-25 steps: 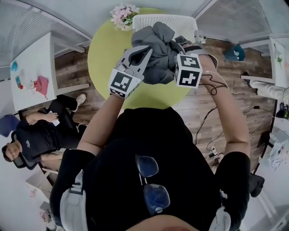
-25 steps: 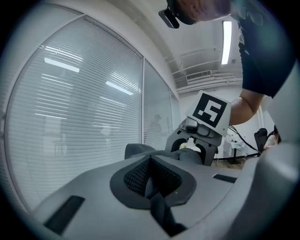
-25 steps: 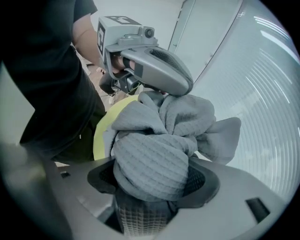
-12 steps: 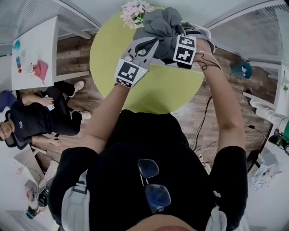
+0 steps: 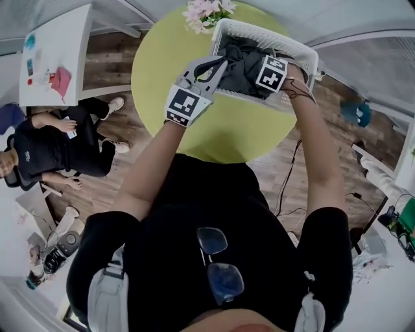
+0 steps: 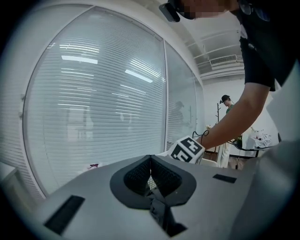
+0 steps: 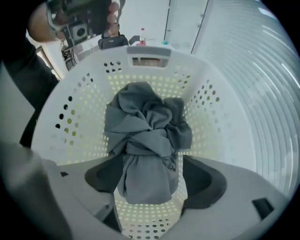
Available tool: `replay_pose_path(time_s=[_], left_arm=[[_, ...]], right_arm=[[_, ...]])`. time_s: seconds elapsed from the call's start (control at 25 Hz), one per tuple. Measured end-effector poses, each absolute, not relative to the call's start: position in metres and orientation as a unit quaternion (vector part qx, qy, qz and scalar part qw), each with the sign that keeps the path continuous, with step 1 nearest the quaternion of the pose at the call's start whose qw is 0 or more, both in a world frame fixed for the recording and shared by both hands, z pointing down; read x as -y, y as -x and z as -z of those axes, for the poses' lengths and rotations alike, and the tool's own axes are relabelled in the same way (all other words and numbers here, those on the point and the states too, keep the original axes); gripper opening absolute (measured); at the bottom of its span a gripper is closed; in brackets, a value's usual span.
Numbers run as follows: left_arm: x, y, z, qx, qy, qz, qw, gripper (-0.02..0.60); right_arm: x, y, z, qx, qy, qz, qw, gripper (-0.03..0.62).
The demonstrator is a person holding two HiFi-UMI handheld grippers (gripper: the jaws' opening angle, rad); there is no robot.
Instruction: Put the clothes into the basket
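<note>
A white perforated basket [image 5: 259, 29] stands on the round green table [image 5: 162, 58]. A grey bundle of clothes [image 5: 243, 61] lies inside it. My right gripper [image 7: 147, 187] points steeply down into the basket [image 7: 70, 117]; its marker cube [image 5: 272, 72] shows over the rim. Its jaws have just been opening and stand open, with the bundle's near end [image 7: 147, 126] between them and small gaps at both pads. My left gripper [image 5: 217, 65] hovers at the basket's near left edge. In the left gripper view it [image 6: 150, 161] is shut with nothing in it.
A pot of pink flowers [image 5: 207, 10] stands on the table left of the basket. A person sits at the left [image 5: 45, 149] beside a white table [image 5: 52, 52]. Cables [image 5: 292, 175] lie on the wooden floor. A glass wall with blinds [image 6: 93, 93] fills the left gripper view.
Both grippers have sunk with the grey bundle from above the basket down into it. The bundle now rests inside the basket.
</note>
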State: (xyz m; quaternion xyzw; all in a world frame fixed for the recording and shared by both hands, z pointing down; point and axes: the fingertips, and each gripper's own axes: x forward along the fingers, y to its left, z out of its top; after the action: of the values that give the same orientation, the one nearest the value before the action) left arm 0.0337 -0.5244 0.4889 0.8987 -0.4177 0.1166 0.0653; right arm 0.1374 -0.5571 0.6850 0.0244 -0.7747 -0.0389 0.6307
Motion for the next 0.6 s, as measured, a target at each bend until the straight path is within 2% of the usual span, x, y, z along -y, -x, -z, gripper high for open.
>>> replay_pose_path(time_s=[0.32,0.52,0.6], left_arm=[[0.515,-0.052,-0.475,0.420,-0.898,-0.114,0.062,0.011],[0.490,-0.062,-0.455,0.421,-0.899,-0.099,0.066,0.011],[0.478,-0.066,-0.449,0.422,-0.899,-0.099,0.062,0.011]], right_arm=[[0.542,-0.140,-0.597,0.842,-0.058,0.028,0.536,0.374],[0.509,-0.135,-0.530,0.912,-0.116,-0.007,0.393,0.232],[0.494,-0.135,-0.501,0.936,-0.149,-0.029,0.319,0.146]])
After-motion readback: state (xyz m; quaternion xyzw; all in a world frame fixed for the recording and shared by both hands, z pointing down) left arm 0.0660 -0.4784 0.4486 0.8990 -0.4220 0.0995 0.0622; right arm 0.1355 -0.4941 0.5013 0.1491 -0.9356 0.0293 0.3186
